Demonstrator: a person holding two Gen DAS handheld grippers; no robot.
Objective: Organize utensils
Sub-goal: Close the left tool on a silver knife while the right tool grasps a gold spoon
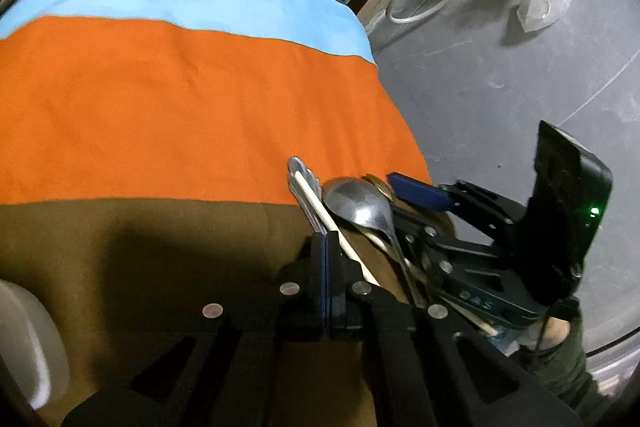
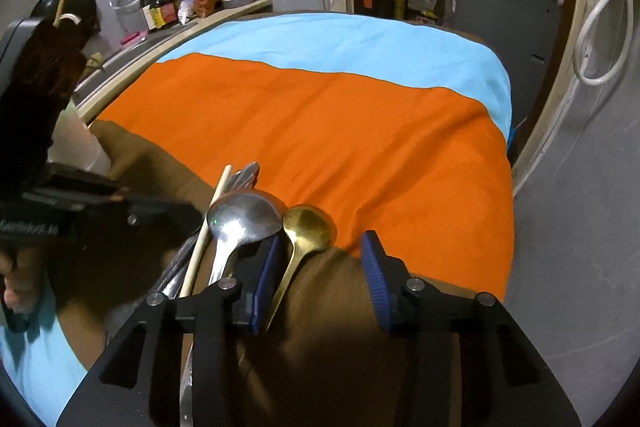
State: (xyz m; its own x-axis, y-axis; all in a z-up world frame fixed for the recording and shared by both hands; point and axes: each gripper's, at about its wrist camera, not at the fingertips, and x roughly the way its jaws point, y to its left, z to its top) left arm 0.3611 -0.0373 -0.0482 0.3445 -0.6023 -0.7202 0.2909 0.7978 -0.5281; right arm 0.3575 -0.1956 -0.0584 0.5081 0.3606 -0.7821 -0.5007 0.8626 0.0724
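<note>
Left gripper (image 1: 325, 247), fully closed, pinches fork handles beside the chopstick (image 2: 208, 223); right gripper (image 2: 320, 259), partly open, straddles the gold spoon (image 2: 306, 225) on the counter (image 2: 320, 131); centre the handle before squeezing, clear of the steel spoon (image 2: 240, 219).

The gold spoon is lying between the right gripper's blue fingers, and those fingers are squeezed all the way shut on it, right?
Not quite. The gold spoon does lie between the right gripper's blue fingers, but they are not squeezed shut: the right wrist view shows a wide gap, with the spoon's handle beside the left-hand finger and the other well clear.
</note>
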